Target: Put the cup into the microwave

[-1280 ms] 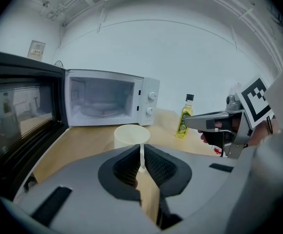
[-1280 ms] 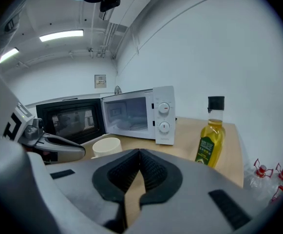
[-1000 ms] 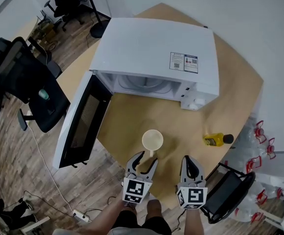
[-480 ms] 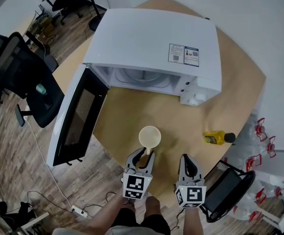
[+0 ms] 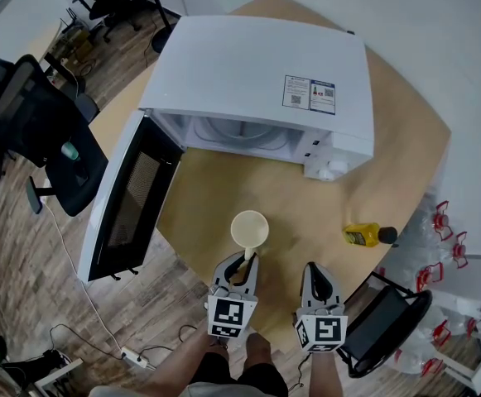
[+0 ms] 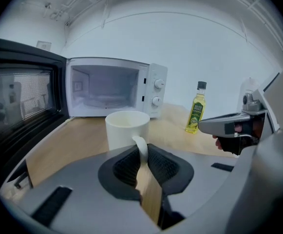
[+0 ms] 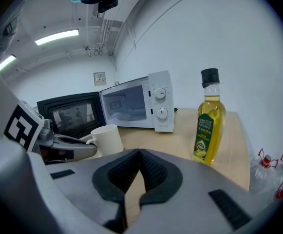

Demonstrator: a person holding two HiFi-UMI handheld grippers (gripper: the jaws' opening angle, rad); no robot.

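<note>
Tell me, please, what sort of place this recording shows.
Probably an office or lab, not a home kitchen: black swivel chairs stand on the wood floor, a white microwave sits open on a round wooden table, and a power strip lies on the floor.

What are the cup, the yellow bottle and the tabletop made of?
The cup: likely glazed ceramic; thick cream wall, soft sheen.
The bottle: clear plastic or glass, can't tell; yellow liquid shows through, black cap.
The tabletop: wood or wood-look laminate; pale tan, matte.
</note>
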